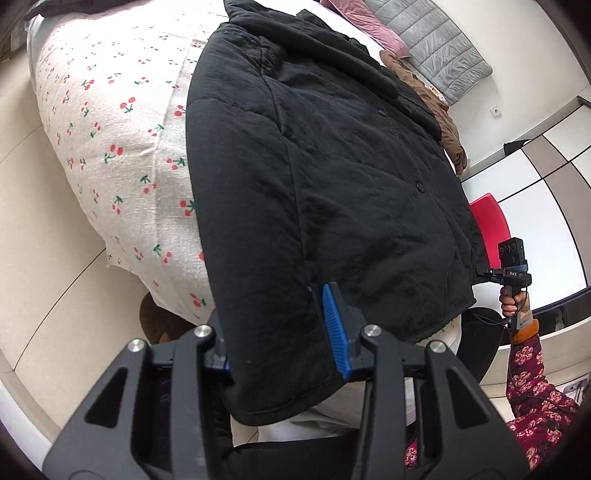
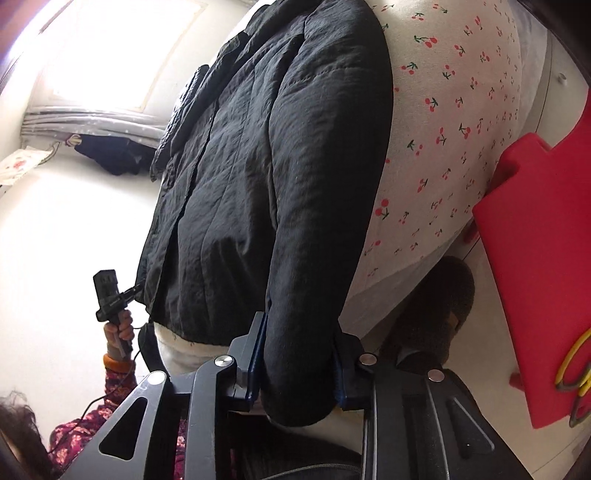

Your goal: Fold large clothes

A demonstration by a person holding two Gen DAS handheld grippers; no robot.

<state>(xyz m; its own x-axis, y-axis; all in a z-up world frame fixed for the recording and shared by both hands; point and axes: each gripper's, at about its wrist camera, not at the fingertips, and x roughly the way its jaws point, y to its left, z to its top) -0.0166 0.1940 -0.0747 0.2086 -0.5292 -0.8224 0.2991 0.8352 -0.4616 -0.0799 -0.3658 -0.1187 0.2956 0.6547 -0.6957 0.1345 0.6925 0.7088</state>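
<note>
A black padded jacket [image 1: 332, 177] lies front up on a bed with a white cherry-print cover [image 1: 110, 155]. Its buttons run down the front and its hem hangs over the near bed edge. My left gripper [image 1: 280, 332] is shut on the jacket's left sleeve end, the cloth filling the gap between the blue pads [image 1: 334, 325]. My right gripper [image 2: 299, 358] is shut on the right sleeve end of the jacket [image 2: 258, 166]. Each gripper shows small in the other's view, at the jacket's far hem corner: the right one [image 1: 511, 266] and the left one [image 2: 110, 295].
Brown clothing [image 1: 443, 122], a pink pillow [image 1: 369, 22] and a grey quilted pad [image 1: 436, 48] lie at the bed's head. A red plastic stool [image 2: 535, 258] stands by the bed's right side. A brown slipper [image 2: 432, 306] is on the tiled floor.
</note>
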